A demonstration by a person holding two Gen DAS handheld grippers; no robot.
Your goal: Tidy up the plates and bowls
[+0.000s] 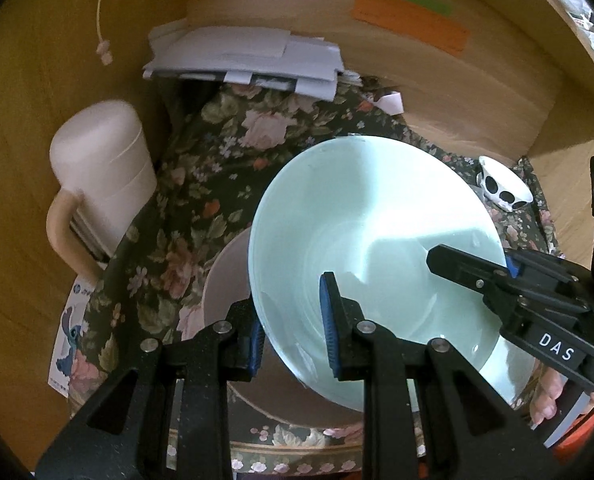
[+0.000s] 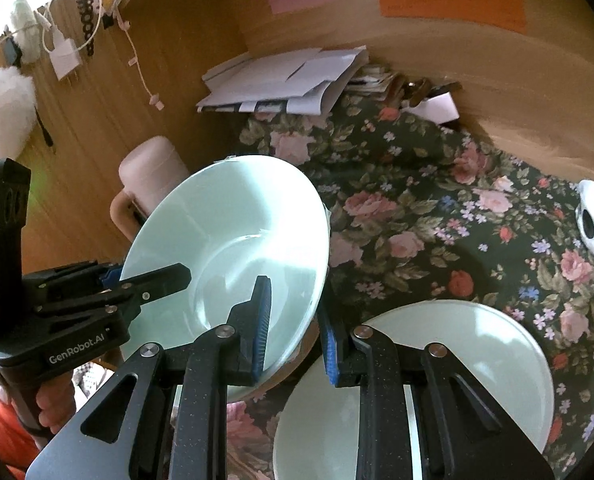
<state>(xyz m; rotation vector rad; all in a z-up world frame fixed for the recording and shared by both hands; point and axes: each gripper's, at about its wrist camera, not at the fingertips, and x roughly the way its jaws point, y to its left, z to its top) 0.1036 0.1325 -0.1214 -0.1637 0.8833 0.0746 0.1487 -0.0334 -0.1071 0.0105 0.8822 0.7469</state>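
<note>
Pale green bowl [image 1: 377, 248] held tilted by both grippers.
Left gripper [image 1: 293, 332] and right gripper [image 2: 297, 332] each pinch its rim, apparently above a stacked plate [image 2: 477, 344] on floral cloth [image 2: 437, 208].

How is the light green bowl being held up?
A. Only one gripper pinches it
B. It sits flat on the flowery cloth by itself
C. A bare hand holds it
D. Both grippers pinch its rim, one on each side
D: the left gripper and the right gripper each clamp an opposite edge of the light green bowl, which is tilted above the flowery cloth.
</note>
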